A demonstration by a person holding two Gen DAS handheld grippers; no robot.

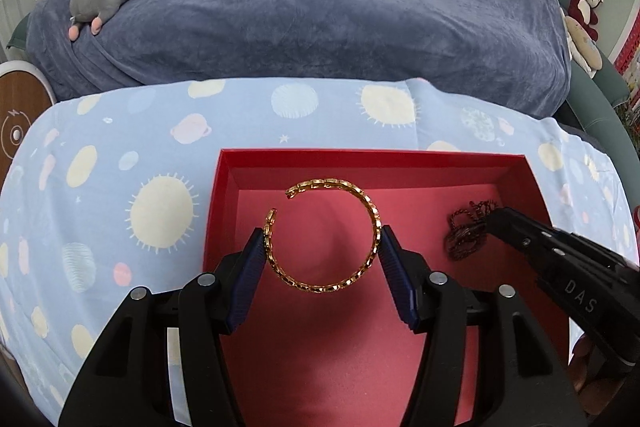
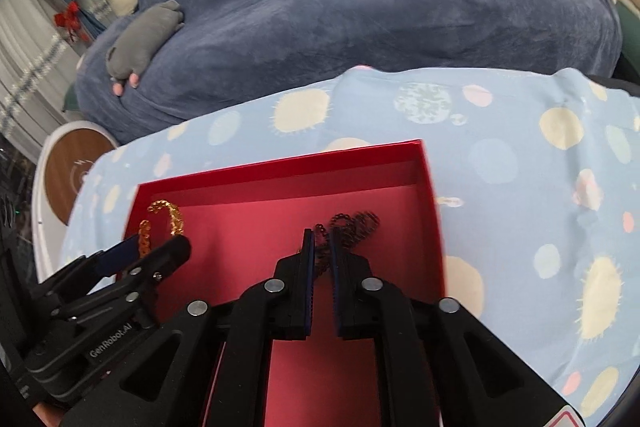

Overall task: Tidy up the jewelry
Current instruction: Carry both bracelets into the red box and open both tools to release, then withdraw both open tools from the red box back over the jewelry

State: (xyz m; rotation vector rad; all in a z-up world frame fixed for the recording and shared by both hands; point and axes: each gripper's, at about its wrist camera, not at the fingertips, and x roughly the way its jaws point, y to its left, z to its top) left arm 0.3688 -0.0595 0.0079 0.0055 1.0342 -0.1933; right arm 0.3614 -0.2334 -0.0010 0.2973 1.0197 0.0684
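Ribbed blue fingers [image 1: 256, 259] of the left gripper [image 1: 323, 247] clamped half-wide on a round gold chain-link bangle [image 1: 324, 235], right gripper [image 2: 320, 247] nearly closed around a tangled dark chain necklace [image 2: 352, 223], both over a rectangular red box [image 1: 360, 157] with matte pink lining, on a planet-print cloth surface [image 1: 120, 155].

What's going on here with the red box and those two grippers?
A person is sorting jewelry with a handheld gripper in each hand. The left gripper holds a gold open bangle between its jaws, over the red box. The right gripper has a dark chain necklace between its nearly shut jaws, over the same box. The box sits on a blue planet-print cloth.
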